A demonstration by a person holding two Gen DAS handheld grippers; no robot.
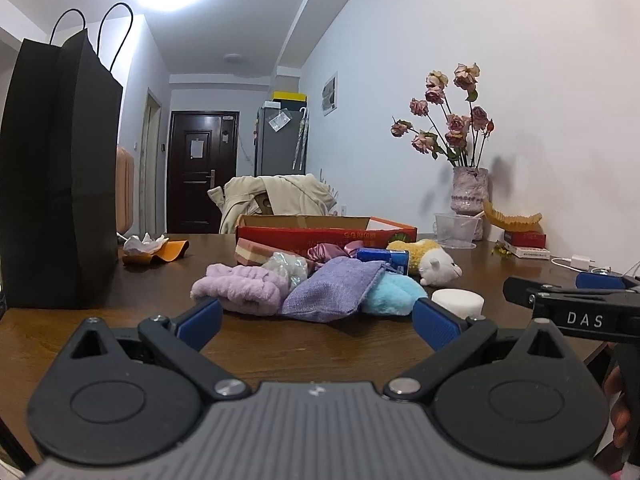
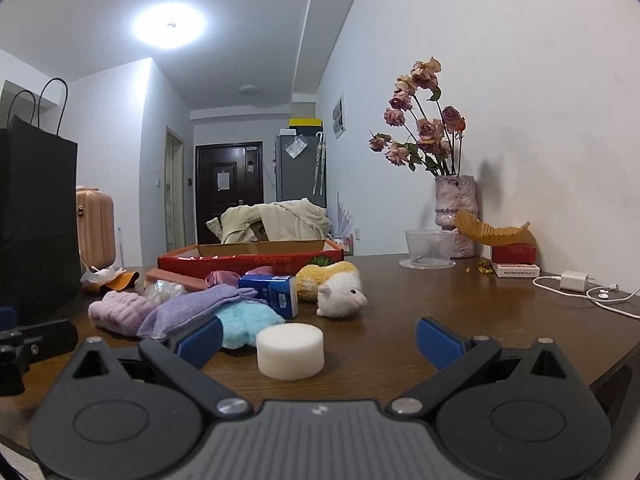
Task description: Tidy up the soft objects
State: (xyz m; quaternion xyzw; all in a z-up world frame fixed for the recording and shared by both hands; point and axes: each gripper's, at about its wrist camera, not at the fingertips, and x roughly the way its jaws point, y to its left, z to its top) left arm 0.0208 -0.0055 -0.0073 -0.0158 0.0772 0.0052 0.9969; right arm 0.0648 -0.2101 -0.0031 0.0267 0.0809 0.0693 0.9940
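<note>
A heap of soft things lies mid-table: a lilac fuzzy band point(image 1: 240, 292), a purple cloth pouch point(image 1: 332, 290), a light-blue fluffy piece point(image 1: 394, 296), a satin scrunchie point(image 1: 326, 251), a white and yellow plush sheep point(image 1: 436, 266) and a white sponge disc point(image 1: 460, 302). My left gripper point(image 1: 316, 322) is open just short of the pouch, holding nothing. My right gripper point(image 2: 318, 340) is open too, with the sponge disc point(image 2: 290, 350) between its fingers' line and the blue piece point(image 2: 244, 322) by its left finger. The sheep point(image 2: 340, 290) lies beyond.
A red cardboard box point(image 1: 324, 232) stands open behind the heap. A tall black paper bag point(image 1: 60, 176) is at the left. A blue carton point(image 2: 274, 292), vase of roses point(image 2: 456, 216), plastic cup point(image 2: 428, 248), small boxes and a white charger point(image 2: 574, 282) sit to the right.
</note>
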